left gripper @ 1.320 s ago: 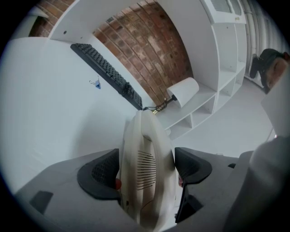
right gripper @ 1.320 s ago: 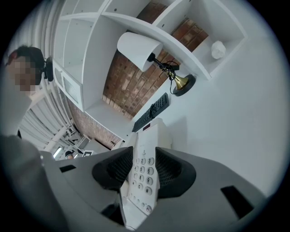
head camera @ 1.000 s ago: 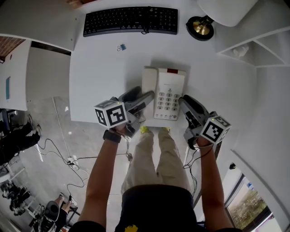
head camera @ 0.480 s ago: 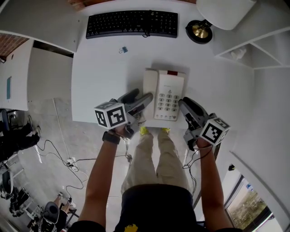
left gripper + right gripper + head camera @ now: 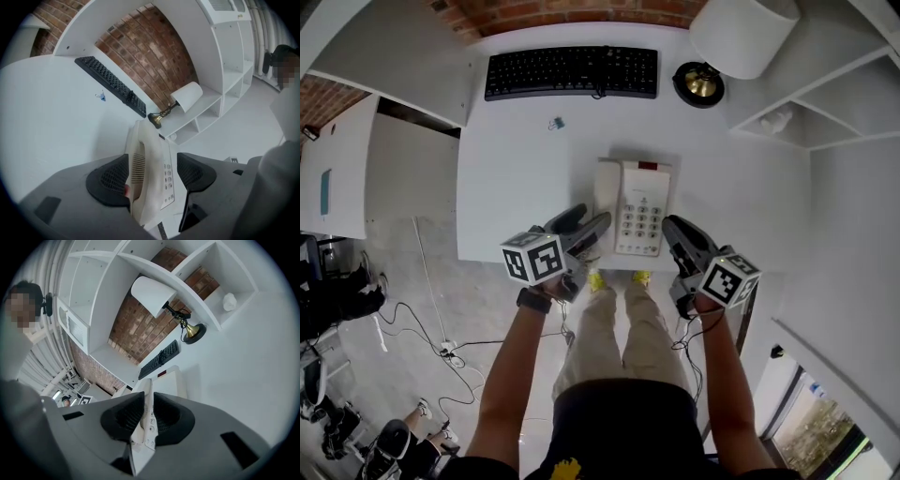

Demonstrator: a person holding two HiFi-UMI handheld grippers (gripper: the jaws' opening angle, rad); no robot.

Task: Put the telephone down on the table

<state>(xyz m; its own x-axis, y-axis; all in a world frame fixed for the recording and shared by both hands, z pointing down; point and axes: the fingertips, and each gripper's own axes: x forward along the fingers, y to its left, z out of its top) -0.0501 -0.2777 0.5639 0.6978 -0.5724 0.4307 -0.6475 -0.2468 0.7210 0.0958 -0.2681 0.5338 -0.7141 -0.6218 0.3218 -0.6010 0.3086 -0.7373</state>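
The telephone point(image 5: 637, 208) is cream, with pale grey keys and a red strip at its top edge. The worktop point(image 5: 511, 183) is white, the keyboard point(image 5: 572, 72) black, the binder clip point(image 5: 556, 123) blue. The lamp point(image 5: 743, 33) has a white shade and a brass-and-black foot. The wall point(image 5: 572, 11) is red-brown brick. The left hand-held gripper point(image 5: 584, 222) and the right hand-held gripper point(image 5: 673, 228) are grey with black mesh-patterned pads; their cubes are white with black square markers. The trousers point(image 5: 609, 328) are beige, the shoes point(image 5: 598, 279) yellow-green.

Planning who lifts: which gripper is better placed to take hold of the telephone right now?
Right. The right gripper has jaws that have just been closing, tight on the telephone at its near right edge. The left gripper, closing too, stands wide around the handset, one pad clear.
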